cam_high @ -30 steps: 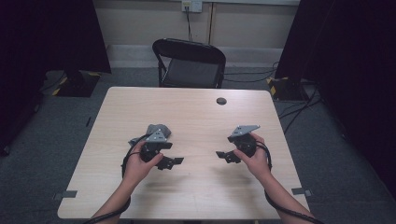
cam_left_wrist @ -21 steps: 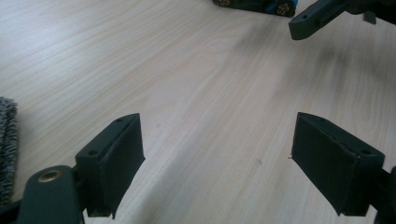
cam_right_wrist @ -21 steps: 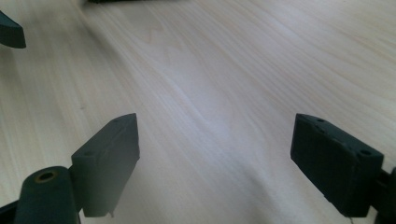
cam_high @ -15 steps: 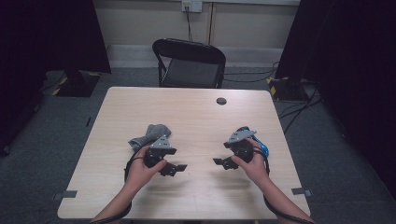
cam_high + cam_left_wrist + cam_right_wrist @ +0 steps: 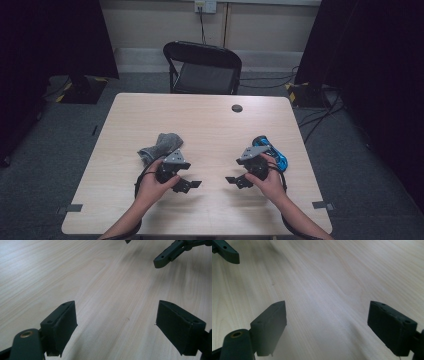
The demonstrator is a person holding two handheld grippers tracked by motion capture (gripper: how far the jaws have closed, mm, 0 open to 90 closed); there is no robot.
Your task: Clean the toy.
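Note:
In the high view my left gripper (image 5: 190, 185) is held low over the light wooden table (image 5: 210, 125), jaws pointing right toward the other hand. A crumpled grey sock (image 5: 159, 146) lies just behind it, apart from the jaws. My right gripper (image 5: 235, 181) points left, and a blue and black object (image 5: 272, 151) lies on the table behind that hand. In the left gripper view my left gripper (image 5: 116, 322) stands open over bare wood. The right gripper view has my right gripper (image 5: 327, 323) open too, with nothing between its jaws. The two grippers face each other across a short gap.
A small dark round spot (image 5: 237, 108) marks the table near its far edge. A black folding chair (image 5: 202, 67) stands beyond the table. Dark curtains hang at both sides, and cables run over the grey floor at the right.
Both hands have drawn back toward the near edge of the table. The grey sock and the blue and black object, earlier under the hands, now lie uncovered behind them.

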